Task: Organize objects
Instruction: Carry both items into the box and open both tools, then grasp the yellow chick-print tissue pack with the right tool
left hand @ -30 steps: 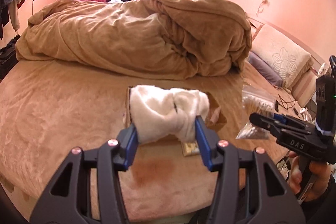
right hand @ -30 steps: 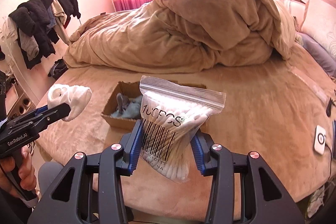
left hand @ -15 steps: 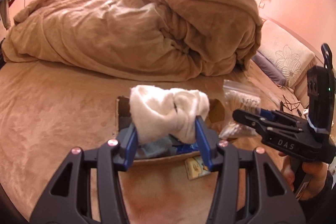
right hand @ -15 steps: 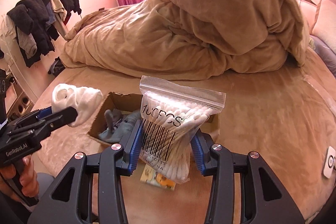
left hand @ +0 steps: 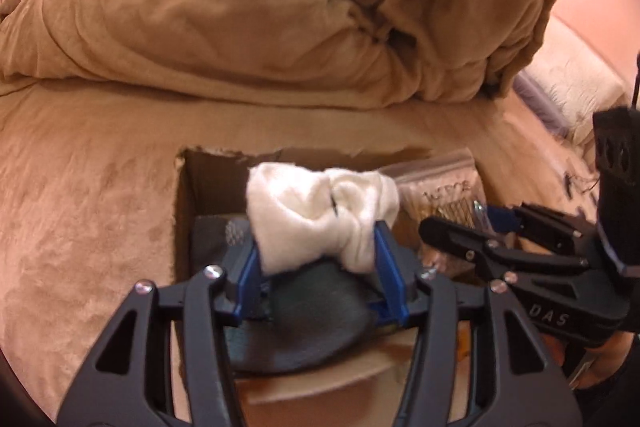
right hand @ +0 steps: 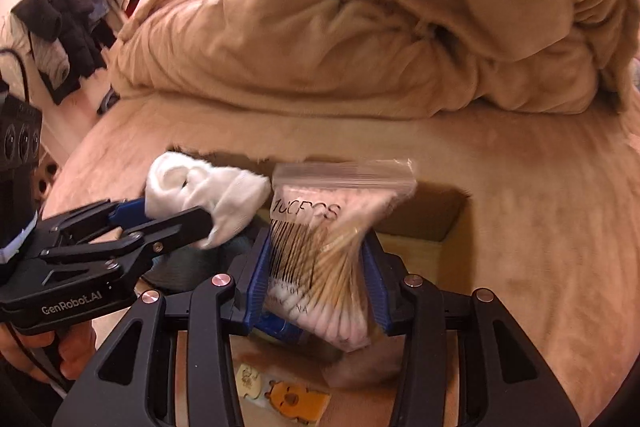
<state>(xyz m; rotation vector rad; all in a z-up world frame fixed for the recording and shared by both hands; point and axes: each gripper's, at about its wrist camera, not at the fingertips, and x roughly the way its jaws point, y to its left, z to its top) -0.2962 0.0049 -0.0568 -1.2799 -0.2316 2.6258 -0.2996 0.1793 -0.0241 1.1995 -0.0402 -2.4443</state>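
Left hand-held gripper [left hand: 318,259]: clamped on a white rolled sock [left hand: 320,215], its blue pads pressing both sides; it hung over the open cardboard box [left hand: 188,187].
Right hand-held gripper [right hand: 316,275]: gripped a clear zip bag of cotton swabs [right hand: 324,251] across its middle, the bag upright with its seal on top, over the right part of the same box [right hand: 424,223].
Box: sat on the bed [left hand: 88,195], with dark grey cloth [left hand: 316,311] lying inside beneath the sock.
Grippers together: side by side above the box, sock and bag near each other.
Blanket [left hand: 248,7]: heaped tan, behind the box.
Cards [right hand: 280,393]: small cartoon-printed pieces on the bed, just in front of the box.
Clothes [right hand: 72,19]: dark garments piled at far left.
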